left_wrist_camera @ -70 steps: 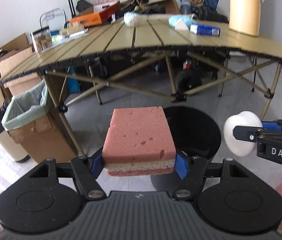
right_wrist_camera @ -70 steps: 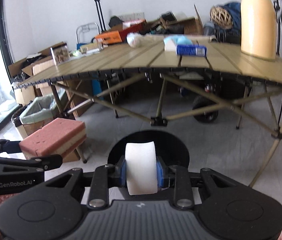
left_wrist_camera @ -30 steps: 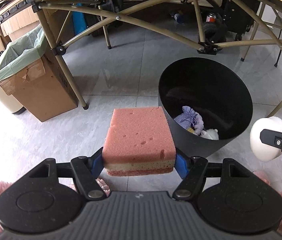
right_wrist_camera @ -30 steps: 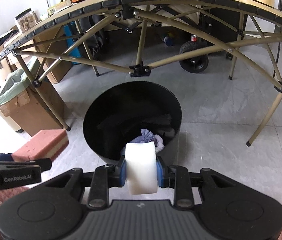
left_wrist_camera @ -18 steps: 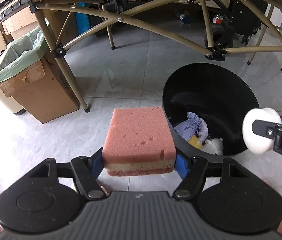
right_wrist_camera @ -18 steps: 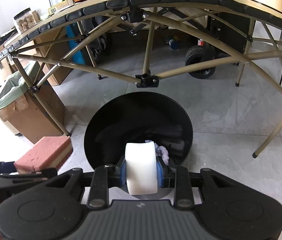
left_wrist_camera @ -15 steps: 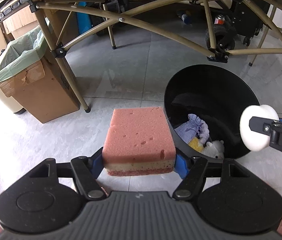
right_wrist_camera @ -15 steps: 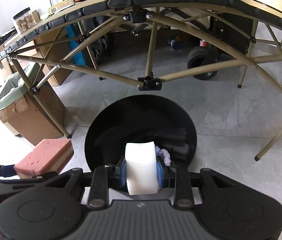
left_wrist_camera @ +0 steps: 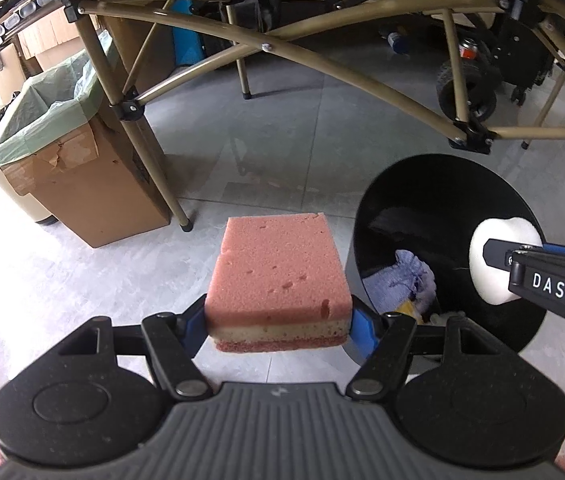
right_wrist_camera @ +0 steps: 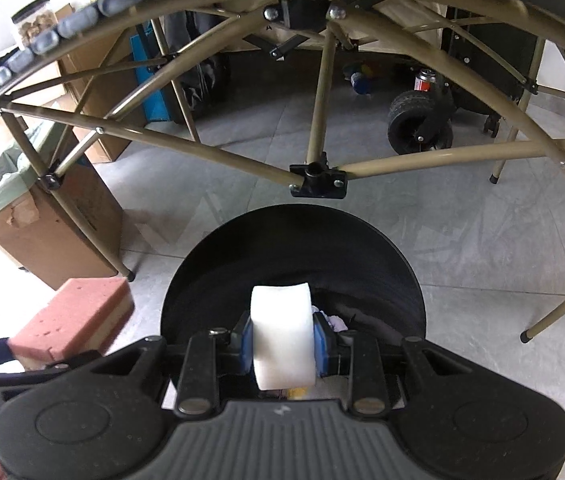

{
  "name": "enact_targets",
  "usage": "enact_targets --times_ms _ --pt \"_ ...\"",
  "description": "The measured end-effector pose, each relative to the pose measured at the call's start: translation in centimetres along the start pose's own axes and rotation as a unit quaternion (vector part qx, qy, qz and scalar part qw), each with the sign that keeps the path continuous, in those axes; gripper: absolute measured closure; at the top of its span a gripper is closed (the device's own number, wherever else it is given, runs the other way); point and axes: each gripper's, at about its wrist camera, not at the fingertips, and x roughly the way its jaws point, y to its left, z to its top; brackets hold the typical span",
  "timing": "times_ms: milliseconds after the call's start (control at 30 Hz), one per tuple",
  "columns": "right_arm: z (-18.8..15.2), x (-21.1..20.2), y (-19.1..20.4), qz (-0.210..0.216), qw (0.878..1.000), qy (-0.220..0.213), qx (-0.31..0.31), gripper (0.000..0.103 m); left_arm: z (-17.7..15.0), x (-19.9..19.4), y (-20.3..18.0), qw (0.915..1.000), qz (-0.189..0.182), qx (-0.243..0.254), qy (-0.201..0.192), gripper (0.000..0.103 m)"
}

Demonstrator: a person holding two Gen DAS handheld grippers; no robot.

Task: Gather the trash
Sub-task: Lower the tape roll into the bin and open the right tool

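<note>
**Both grippers loaded at the black bin**

I am pinching a thick pink rectangular sponge with a pale middle layer [left_wrist_camera: 278, 276] between the blue pads of my left gripper [left_wrist_camera: 278, 322], which are squeezing its two sides. It is hanging over the grey tiled floor [left_wrist_camera: 282, 152], just left of the round black plastic trash bin [left_wrist_camera: 442, 184].

My right gripper [right_wrist_camera: 284, 344] is clamping a white foam roll-shaped piece [right_wrist_camera: 282, 336] edge-on between its blue pads, and I am holding it over the near part of the bin's open mouth. Inside the bin a crumpled lavender cloth [left_wrist_camera: 398, 280] is lying beside a bit of yellow and white rubbish.

Beyond the bin, the tan metal folding table frame [right_wrist_camera: 318, 112] is arching overhead. At far left a cardboard box lined with a green bag [left_wrist_camera: 58, 152] is standing by a table leg.
</note>
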Motion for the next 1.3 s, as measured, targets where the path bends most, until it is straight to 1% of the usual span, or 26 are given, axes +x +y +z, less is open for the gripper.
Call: enact_targets --times_ms 267,367,433,467,500,533,600,800,1300 --pt "0.4 1.7 -0.2 -0.006 1.0 0.02 0.01 0.075 0.3 0.5 0.1 0.9999 0.011 -0.001 0.0 0.032" --pt "0.3 2.0 -0.3 -0.01 0.999 0.03 0.015 0.072 0.4 0.5 0.3 0.9999 0.015 -0.005 -0.001 0.032" --pt "0.3 2.1 -0.4 -0.011 0.999 0.035 0.018 0.056 0.4 0.6 0.3 0.9998 0.016 -0.007 -0.001 0.032" --pt "0.3 2.2 -0.4 -0.014 0.999 0.038 0.016 0.051 0.4 0.6 0.4 0.9998 0.017 -0.008 -0.001 0.032" --pt "0.3 2.2 -0.3 -0.019 0.999 0.041 0.014 0.037 0.4 0.6 0.4 0.9998 0.018 -0.009 -0.001 0.032" --pt "0.3 2.3 -0.3 -0.024 0.999 0.045 0.013 0.016 0.4 0.6 0.4 0.9998 0.018 -0.01 -0.001 0.032" --pt "0.2 2.4 -0.4 -0.031 0.998 0.049 0.012 0.0 0.5 0.6 0.4 0.9998 0.019 -0.01 -0.001 0.032" --pt "0.0 2.9 -0.3 -0.028 0.997 0.066 0.007 0.0 0.5 0.6 0.4 0.9998 0.019 -0.01 -0.001 0.033" --pt "0.2 2.5 -0.3 -0.026 0.998 0.064 0.008 0.0 0.4 0.6 0.2 0.9998 0.018 -0.008 -0.003 0.032"
